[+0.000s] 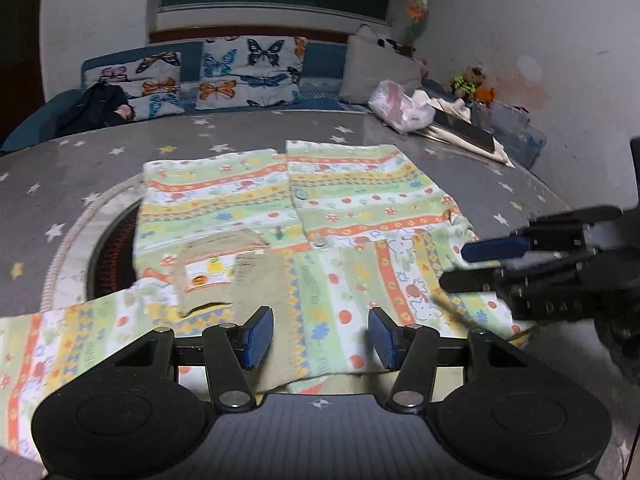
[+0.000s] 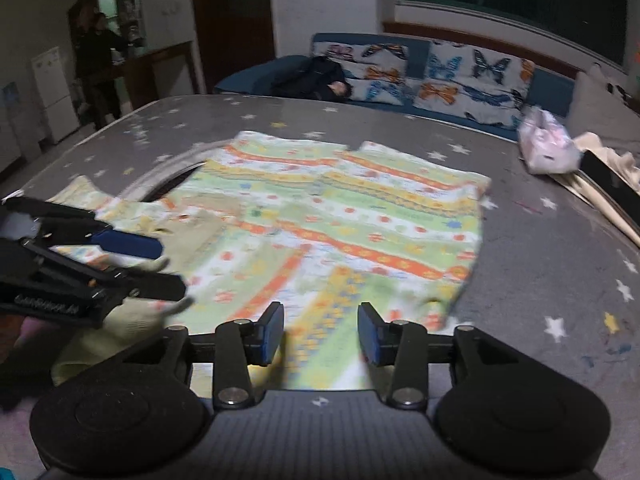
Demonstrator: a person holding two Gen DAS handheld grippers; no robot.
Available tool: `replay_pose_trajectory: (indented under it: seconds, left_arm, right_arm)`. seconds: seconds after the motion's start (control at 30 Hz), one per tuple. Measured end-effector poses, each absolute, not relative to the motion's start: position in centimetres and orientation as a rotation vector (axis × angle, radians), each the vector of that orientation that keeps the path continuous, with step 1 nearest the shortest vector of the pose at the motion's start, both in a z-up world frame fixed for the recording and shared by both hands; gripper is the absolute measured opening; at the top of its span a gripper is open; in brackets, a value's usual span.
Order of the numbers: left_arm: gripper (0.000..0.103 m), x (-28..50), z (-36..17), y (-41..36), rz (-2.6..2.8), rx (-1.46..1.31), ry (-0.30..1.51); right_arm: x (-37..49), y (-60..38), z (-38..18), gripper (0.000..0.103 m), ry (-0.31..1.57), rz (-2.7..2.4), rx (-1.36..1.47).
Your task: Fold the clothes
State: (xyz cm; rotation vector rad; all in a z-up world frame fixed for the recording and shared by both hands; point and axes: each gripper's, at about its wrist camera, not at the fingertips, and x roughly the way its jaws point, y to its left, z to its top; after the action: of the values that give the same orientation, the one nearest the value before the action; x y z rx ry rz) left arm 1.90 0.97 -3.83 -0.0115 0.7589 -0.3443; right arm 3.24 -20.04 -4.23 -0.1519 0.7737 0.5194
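So you've got the striped shirt spread flat on the grey star-print table cover, filling the middle of your left wrist view with its beige collar turned toward you at about 7 o'clock from the shirt's centre. One sleeve trails off toward 8 o'clock.

Your left gripper sits low over the near hem, jaws apart with the cloth lying under the gap, and neither blue pad is pinching anything.

Your right gripper is the same story in its own view: jaws released, the shirt blurry underneath, nothing clamped. In the left view it comes in from 3 o'clock, fingers parted just over the shirt's right edge.

Out at 1 o'clock there's a pink plastic bag and a dark flat thing on some cream cloth, well apart from the shirt. Butterfly cushions line the sofa at 12 o'clock.
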Motion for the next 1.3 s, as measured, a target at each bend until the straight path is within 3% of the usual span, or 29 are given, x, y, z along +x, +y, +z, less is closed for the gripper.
replay_pose_trajectory:
  seconds: [0.53,0.83,1.3]
  left_arm:
    - [0.059,-1.4,-3.0,10.0,-0.1,-0.117,0.754]
    - [0.069,-1.7,-3.0,14.7,0.091,-0.117,0.757]
    - [0.07,-2.4,-3.8,23.6,0.446,-0.17,0.712]
  right_arm:
    - [1.2,-13.8,-3.8,0.044,0.726,0.609,-0.22]
    - [1.8,-11.5,-6.1,0.048,0.773,0.616,-0.226]
    - [1.1,-11.7,-5.1,0.053,0.749,0.628,-0.209]
